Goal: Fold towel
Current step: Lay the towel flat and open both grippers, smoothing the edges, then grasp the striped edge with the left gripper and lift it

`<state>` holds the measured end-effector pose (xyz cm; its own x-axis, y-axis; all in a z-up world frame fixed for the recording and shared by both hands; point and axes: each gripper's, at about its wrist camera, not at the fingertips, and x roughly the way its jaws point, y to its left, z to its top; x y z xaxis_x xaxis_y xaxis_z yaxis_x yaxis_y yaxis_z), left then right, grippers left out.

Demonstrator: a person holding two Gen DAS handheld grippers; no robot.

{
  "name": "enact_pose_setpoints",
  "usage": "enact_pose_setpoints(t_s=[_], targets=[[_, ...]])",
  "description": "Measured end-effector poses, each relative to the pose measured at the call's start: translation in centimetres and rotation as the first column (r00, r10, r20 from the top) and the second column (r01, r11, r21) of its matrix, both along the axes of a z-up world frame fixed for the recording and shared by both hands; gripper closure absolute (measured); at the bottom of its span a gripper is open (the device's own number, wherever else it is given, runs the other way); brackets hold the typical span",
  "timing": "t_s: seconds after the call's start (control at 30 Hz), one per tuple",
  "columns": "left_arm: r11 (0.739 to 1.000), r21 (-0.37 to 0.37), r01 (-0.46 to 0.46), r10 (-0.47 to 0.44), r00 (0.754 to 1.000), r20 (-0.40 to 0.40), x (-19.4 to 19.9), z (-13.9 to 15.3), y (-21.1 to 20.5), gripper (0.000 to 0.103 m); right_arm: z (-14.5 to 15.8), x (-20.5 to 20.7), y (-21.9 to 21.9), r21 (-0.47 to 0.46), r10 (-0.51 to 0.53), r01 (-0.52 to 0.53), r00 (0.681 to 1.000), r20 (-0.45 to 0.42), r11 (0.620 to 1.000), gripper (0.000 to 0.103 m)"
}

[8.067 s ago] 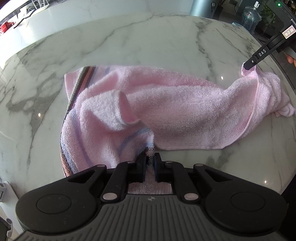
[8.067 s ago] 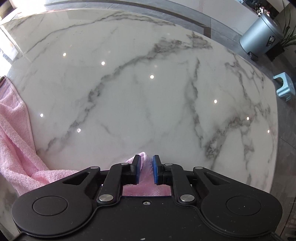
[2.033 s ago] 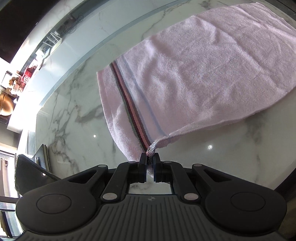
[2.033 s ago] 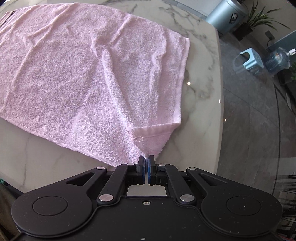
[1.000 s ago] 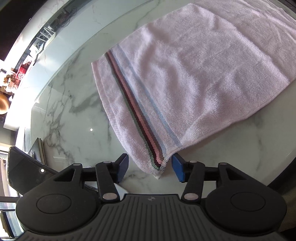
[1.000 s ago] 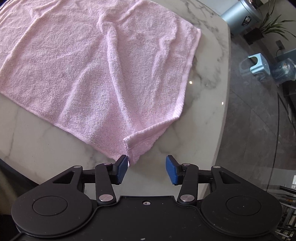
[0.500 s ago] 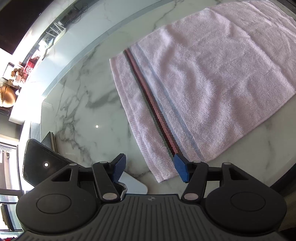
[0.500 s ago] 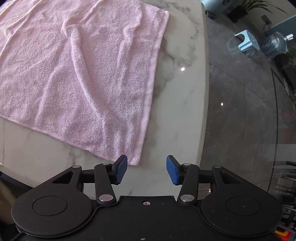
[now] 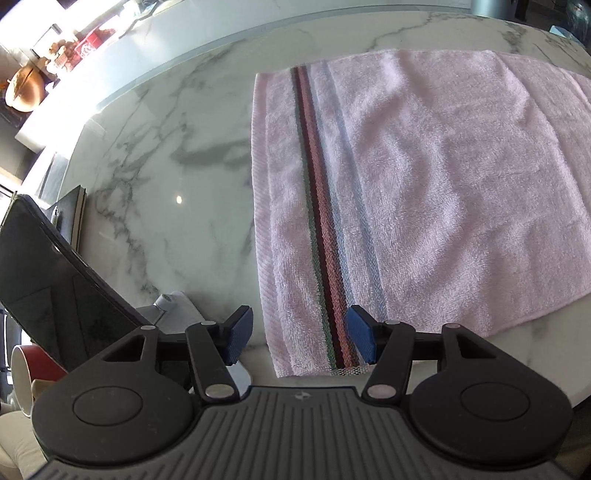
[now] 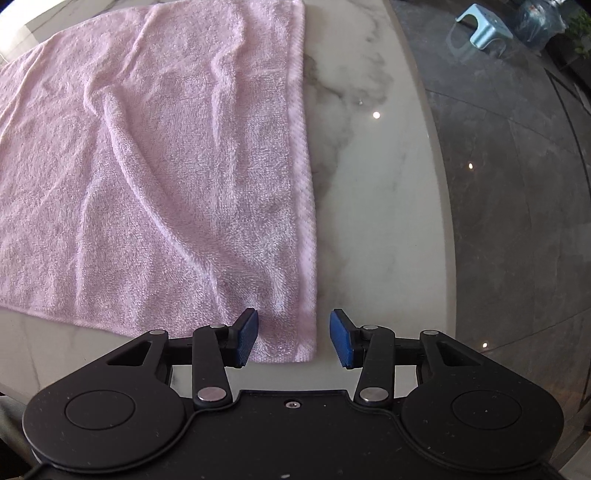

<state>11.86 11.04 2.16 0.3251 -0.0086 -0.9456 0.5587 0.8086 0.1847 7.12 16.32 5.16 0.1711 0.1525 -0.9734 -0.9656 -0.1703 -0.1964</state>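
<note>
Your left gripper [image 9: 301,334] is hanging with its jaws parted over the near left corner of the pink towel [image 9: 424,177], and nothing is being pinched: the blue pads [image 9: 239,334] are standing on either side of the corner, clear of the cloth as far as the view is showing. That end of the towel is carrying a band of dark, red and pale blue stripes [image 9: 325,240] running away from you. Your right gripper [image 10: 294,338] is poised over the opposite near corner of the towel [image 10: 166,166], and its jaws are closing slightly while staying wide enough that the pads [image 10: 246,336] are not pressing the fabric; the towel's right edge is lying between them. You are looking at the towel spread flat on the white marble table [image 9: 155,155], with soft wrinkles crossing its right half and its near edge lying close to the table's near rim. Beside your left gripper, at the table's left, a dark tablet-like slab [image 9: 44,273] is leaning, and a red cup [image 9: 26,365] is showing below it. Past the table's right edge [image 10: 413,184] you are seeing dark floor tiles and a small pale blue stool [image 10: 480,26]
</note>
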Motion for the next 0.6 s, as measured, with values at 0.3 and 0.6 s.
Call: enact_pose_setpoints(t_s=[0.3, 0.6], targets=[[0.998, 0.039, -0.057, 0.059, 0.997, -0.053, 1.5, -2.3, 0.6, 0.050, 0.8, -1.3, 1.0, -0.003, 0.007, -0.007, 1.000, -0.002, 1.000, 0.061], [1.000, -0.010, -0.021, 0.020, 0.995, -0.101, 1.4, -3.0, 0.3, 0.078, 1.7, -2.2, 1.7, -0.006, 0.012, -0.012, 1.000, -0.008, 1.000, 0.061]])
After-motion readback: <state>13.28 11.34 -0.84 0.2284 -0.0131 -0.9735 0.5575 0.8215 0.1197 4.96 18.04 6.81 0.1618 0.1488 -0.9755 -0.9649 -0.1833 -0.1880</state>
